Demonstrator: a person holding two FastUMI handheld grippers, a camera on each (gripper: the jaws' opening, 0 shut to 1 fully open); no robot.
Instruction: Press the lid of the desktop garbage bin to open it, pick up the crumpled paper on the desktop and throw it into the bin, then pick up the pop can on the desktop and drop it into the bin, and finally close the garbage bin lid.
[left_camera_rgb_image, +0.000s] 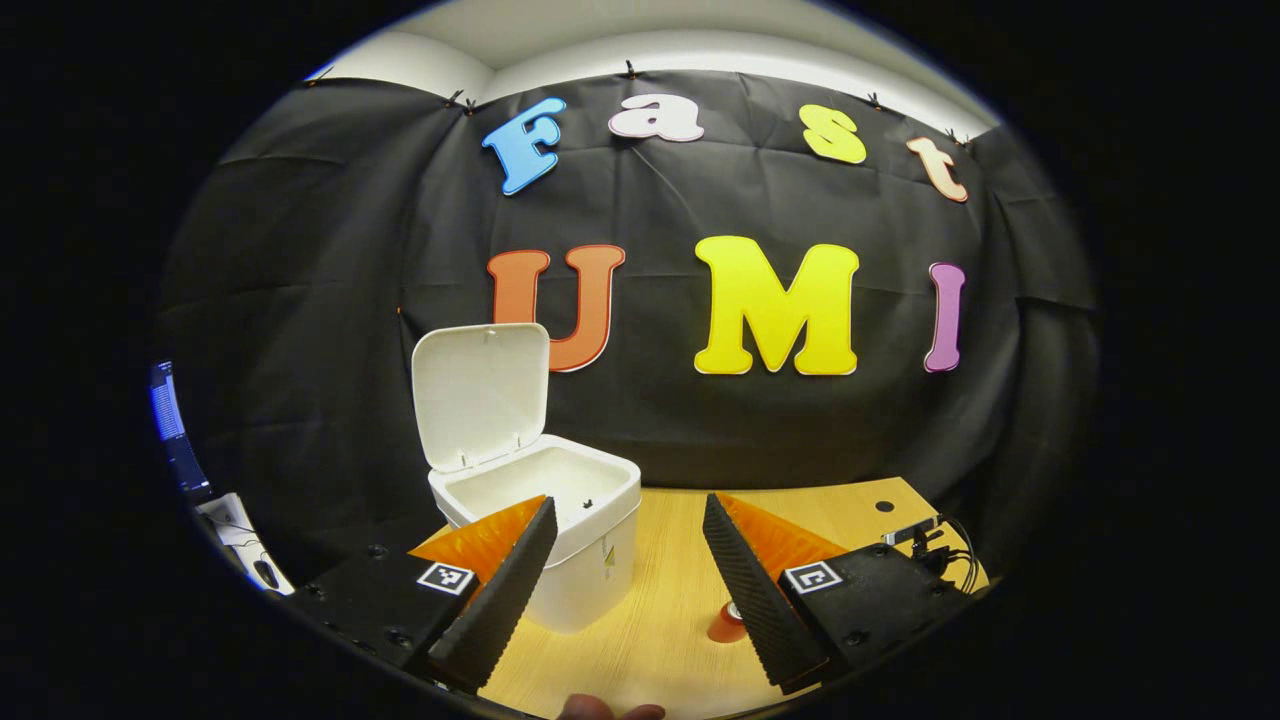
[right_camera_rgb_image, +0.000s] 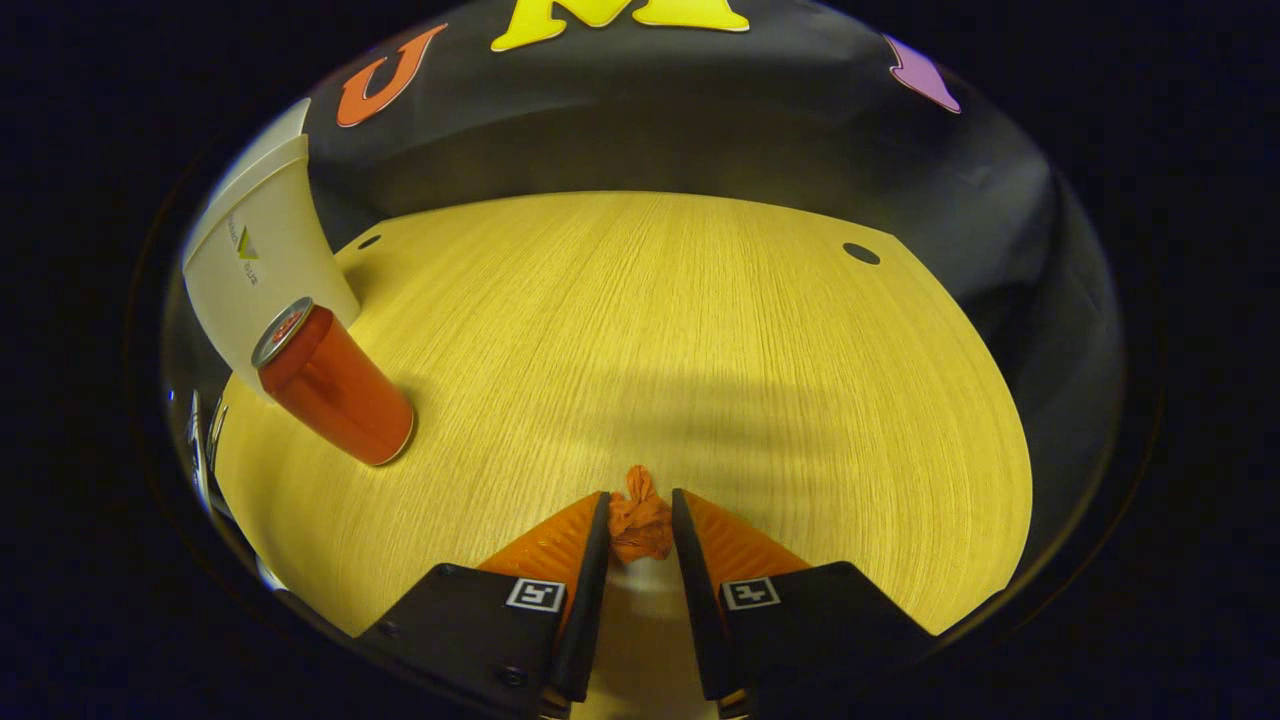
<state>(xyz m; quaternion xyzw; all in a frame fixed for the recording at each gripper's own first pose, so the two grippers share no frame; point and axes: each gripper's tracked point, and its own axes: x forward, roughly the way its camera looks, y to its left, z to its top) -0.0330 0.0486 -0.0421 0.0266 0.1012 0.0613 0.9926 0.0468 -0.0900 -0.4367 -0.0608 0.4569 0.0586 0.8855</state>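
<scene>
In the left gripper view the white desktop bin stands on the wooden table with its lid swung up and open. My left gripper hangs open just in front of the bin, with nothing between its fingers. Part of the red pop can peeks out beside its right finger. In the right gripper view my right gripper is shut on the orange crumpled paper, held over the table. The pop can stands upright at the left, close to the bin's white wall.
The light wooden table stretches ahead of the right gripper, with two small dark holes near its far edge. A small black device with cables sits at the table's far right corner. A fingertip shows at the bottom of the left gripper view.
</scene>
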